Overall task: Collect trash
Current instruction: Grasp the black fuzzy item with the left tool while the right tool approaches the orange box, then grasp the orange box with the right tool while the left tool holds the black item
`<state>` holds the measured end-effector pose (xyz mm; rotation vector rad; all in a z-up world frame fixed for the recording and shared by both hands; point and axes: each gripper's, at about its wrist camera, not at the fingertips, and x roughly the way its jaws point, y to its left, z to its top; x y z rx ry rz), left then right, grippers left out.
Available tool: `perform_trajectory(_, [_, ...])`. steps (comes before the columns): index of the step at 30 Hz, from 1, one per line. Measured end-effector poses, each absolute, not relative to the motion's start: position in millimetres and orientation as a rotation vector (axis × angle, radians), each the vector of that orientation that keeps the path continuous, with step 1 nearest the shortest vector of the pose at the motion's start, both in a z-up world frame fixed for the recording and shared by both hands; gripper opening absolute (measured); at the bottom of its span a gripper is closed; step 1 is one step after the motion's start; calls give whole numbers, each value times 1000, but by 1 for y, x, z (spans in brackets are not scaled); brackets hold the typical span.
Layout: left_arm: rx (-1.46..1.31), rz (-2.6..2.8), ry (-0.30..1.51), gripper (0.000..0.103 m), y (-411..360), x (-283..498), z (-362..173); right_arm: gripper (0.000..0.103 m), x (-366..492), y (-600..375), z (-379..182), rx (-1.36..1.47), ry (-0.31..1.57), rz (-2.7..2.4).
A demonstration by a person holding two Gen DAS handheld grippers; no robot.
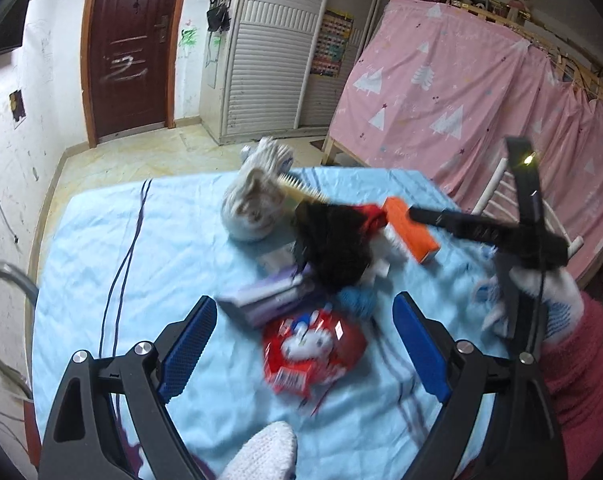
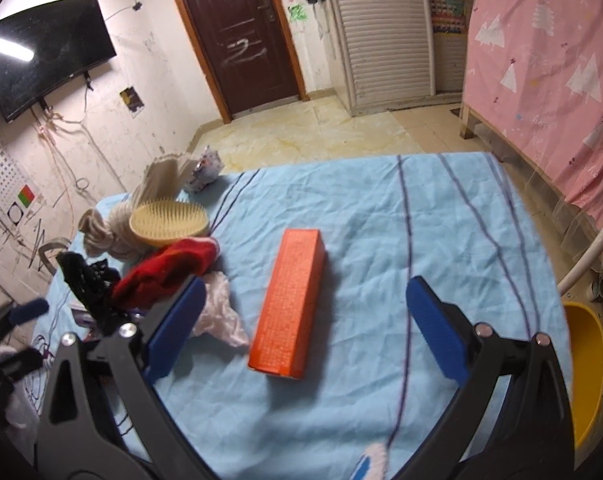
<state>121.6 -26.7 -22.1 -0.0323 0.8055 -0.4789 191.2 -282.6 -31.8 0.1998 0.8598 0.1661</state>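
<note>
On the light blue cloth (image 1: 101,248) lies a red snack wrapper (image 1: 313,348) with a white cartoon figure. My left gripper (image 1: 305,344) hangs open just above it, one blue pad on each side and neither touching. A purple and white packet (image 1: 269,300) lies just beyond it. In the right wrist view an orange carton (image 2: 289,304) lies lengthwise between the wide-open fingers of my right gripper (image 2: 307,332), clear of both pads. Crumpled white paper (image 2: 221,312) lies by its left pad.
Left of the carton sit a red cloth (image 2: 169,268), a black lace cloth (image 2: 89,280), a wooden hairbrush (image 2: 169,222) and beige socks (image 2: 113,228). A yellow bin (image 2: 585,368) stands off the table's right edge. A pink curtain (image 1: 481,92) hangs behind.
</note>
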Motion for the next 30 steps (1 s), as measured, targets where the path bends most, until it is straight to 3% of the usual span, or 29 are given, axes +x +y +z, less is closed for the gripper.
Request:
perform_trajectory(1, [-32, -487, 806, 80, -31, 125, -19, 96, 193, -280, -34, 194, 868, 173])
perform_trajectory(3, [-35, -502, 811, 80, -40, 133, -15, 84, 196, -278, -37, 186, 883, 178])
perform_trajectory(11, [-111, -518, 889, 79, -66, 175, -21, 67, 201, -274, -47, 180, 930, 213])
perform_trajectory(12, [-116, -512, 887, 76, -68, 178, -22, 66, 201, -273, -47, 172, 930, 214])
perform_trajectory(14, [-101, -503, 884, 52, -74, 181, -25, 59, 201, -270, -48, 156, 928, 218])
perform_trajectory(15, [-97, -504, 889, 47, -75, 182, -27, 57, 201, -268, -48, 148, 925, 218])
perform_trajectory(19, [-83, -498, 891, 19, -78, 180, -32, 31, 201, -267, -49, 146, 920, 223])
perform_trajectory(23, [-87, -499, 881, 10, -76, 174, -31, 22, 198, -267, -47, 147, 905, 237])
perform_trajectory(30, [-121, -493, 843, 9, -68, 162, -18, 22, 186, -276, -38, 170, 857, 238])
